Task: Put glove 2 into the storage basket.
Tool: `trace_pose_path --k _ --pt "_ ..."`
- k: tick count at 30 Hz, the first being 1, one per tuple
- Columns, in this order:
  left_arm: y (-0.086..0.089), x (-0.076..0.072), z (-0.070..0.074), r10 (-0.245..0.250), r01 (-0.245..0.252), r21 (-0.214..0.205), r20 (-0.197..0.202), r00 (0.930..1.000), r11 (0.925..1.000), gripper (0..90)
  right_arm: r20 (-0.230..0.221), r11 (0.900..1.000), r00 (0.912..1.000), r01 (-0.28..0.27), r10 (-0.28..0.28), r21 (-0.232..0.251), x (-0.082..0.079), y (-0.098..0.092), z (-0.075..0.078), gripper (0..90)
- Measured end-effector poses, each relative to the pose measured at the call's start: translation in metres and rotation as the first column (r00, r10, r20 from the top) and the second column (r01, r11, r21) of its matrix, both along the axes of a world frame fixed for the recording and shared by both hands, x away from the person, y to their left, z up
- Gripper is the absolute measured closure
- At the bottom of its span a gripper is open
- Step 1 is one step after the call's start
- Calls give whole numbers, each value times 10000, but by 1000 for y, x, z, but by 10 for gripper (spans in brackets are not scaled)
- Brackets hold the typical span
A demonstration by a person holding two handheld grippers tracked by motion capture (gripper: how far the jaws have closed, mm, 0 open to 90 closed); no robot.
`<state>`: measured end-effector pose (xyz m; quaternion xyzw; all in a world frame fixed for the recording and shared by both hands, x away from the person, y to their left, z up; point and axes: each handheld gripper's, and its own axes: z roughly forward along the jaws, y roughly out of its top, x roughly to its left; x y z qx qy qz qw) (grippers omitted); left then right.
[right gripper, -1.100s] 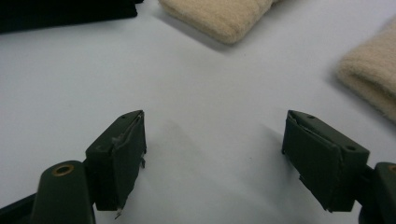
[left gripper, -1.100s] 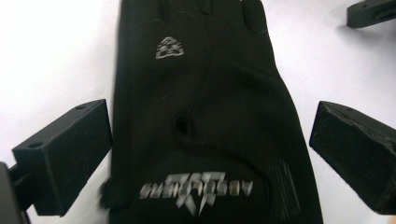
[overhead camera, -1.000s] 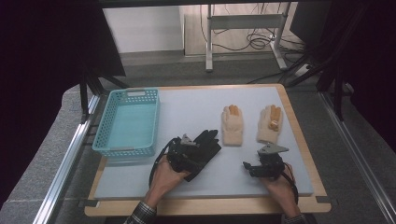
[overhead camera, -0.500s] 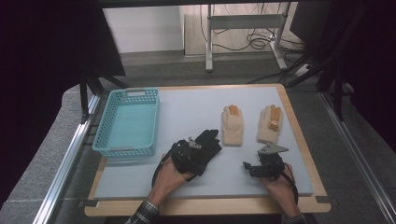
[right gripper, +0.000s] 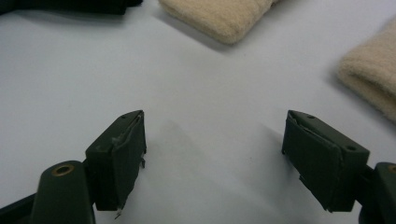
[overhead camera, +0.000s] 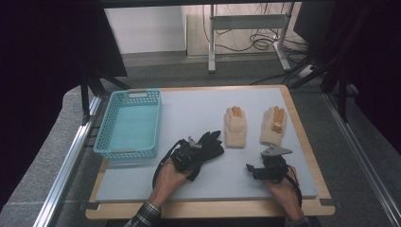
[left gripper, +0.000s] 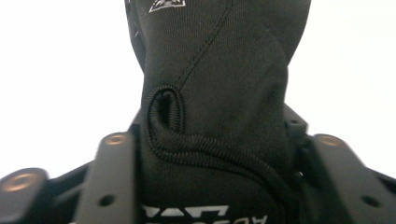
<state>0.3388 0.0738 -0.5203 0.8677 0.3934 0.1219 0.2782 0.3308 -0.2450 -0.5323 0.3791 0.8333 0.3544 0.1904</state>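
Observation:
A black glove (overhead camera: pixel 211 143) lies on the white mat, fingers pointing toward the far right. My left gripper (overhead camera: pixel 189 154) sits over its cuff end. In the left gripper view the jaws have just been closing, and the glove's cuff (left gripper: pixel 219 84) is bunched between them with both pads pressing on it; my left gripper (left gripper: pixel 224 140) is shut on it. My right gripper (overhead camera: pixel 250 169) rests low on the mat near the front right, and in its own view my right gripper (right gripper: pixel 212 135) is open with bare mat between the jaws.
Two beige gloves (overhead camera: pixel 235 126) (overhead camera: pixel 273 125) lie side by side beyond the right gripper, their cuffs (right gripper: pixel 219 16) (right gripper: pixel 369 79) close ahead of it. A turquoise basket (overhead camera: pixel 125 152) stands at the left of the mat. A wooden board edge (overhead camera: pixel 213 208) runs along the front.
The left hand has shifted slightly over the black glove's cuff. The right hand and the beige gloves have not moved.

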Motion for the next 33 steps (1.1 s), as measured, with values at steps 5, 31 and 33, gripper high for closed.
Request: trace_pose_path --k 5,31,33 --pt "8 2 4 -81 77 -526 -62 9999 9986 618 -5 10000 10000 3 -3 3 0 0 0 211" --pt "40 43 50 1026 -972 -968 524 9933 9905 619 -8 10000 10000 2 -2 6 0 0 0 211" --pt "43 46 55 1111 -1052 -947 600 9920 9899 619 -9 10000 10000 3 -3 8 0 0 0 211"
